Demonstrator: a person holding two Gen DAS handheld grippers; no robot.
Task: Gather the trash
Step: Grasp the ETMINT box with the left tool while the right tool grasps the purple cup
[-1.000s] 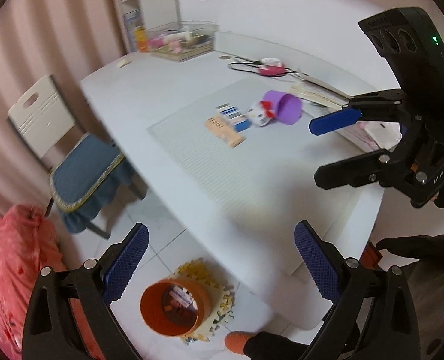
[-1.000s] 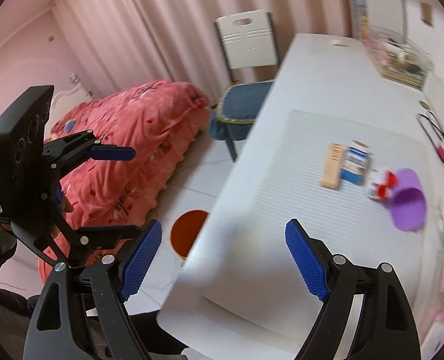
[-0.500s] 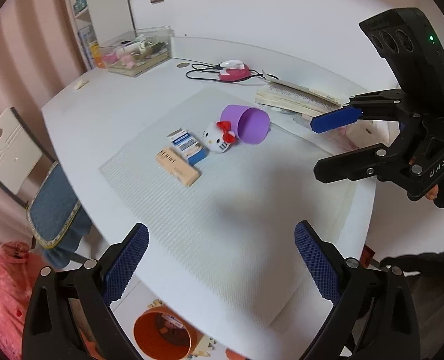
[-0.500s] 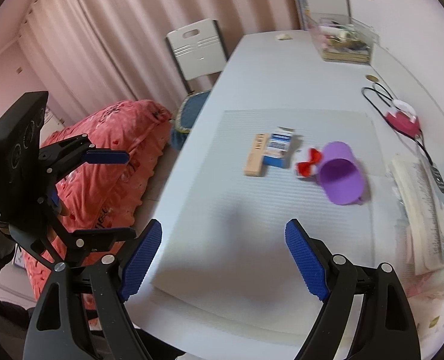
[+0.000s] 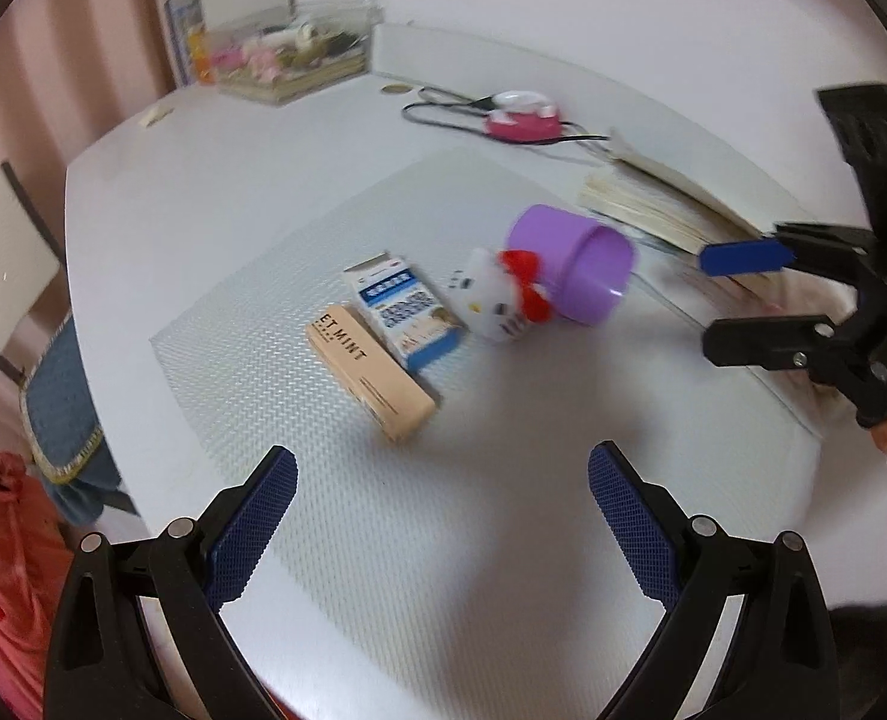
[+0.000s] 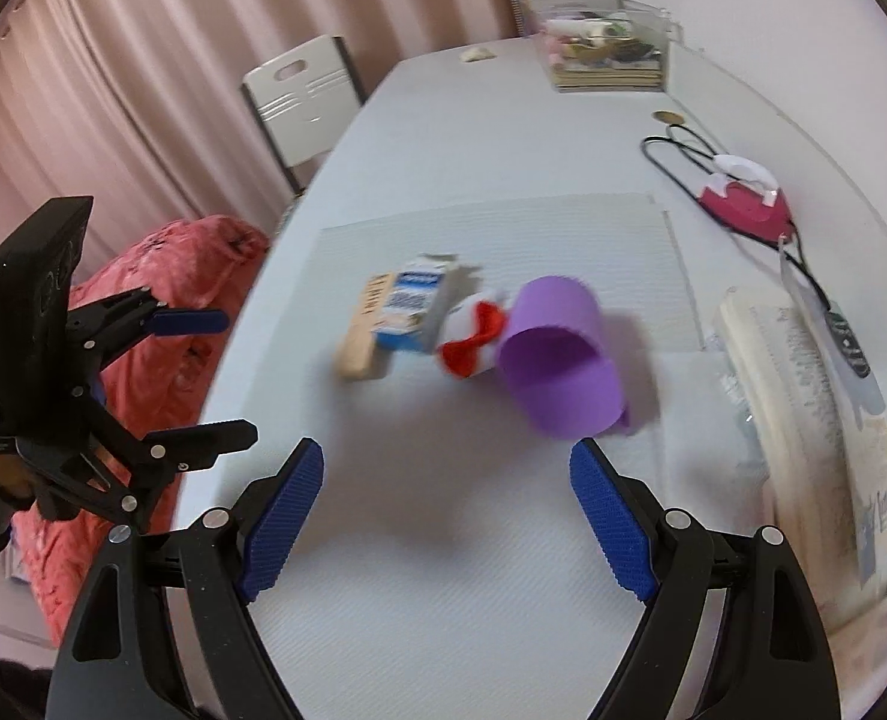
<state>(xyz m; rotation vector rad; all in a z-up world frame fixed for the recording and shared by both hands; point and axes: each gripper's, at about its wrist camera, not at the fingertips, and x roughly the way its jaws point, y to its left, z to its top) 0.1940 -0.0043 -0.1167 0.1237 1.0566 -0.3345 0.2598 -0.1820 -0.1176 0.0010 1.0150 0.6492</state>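
**Both grippers have come in over the mat**

A second ago the left gripper (image 5: 440, 483) looked down past the table edge at an orange bin on the floor. Now the bin is gone from view and the mat (image 5: 299, 324) fills the picture. The right gripper (image 6: 446, 480) has swung in too, from the table's edge to right over the trash. So the reaching seems nearly done, and I think the grabbing comes next.

Both sets of jaws stand wide open. Nothing is between them.

The trash lies in a little row in the middle of the mat. There is a tan box (image 5: 368, 381), and a blue box (image 5: 404, 312) touching it. Next comes a white cat toy (image 5: 494, 300) with a red bow, then a purple cup (image 5: 575, 264) tipped on its side.

Things are packed close, so grabbing one may bump the next. The cup could roll.

Books (image 6: 803, 396) lie near the cup on the right. A pink thing with a black cord (image 6: 743, 207) sits farther back. A clear box (image 6: 605, 48) of stuff is at the far end, well apart. A chair (image 6: 302, 102) stands by the table.
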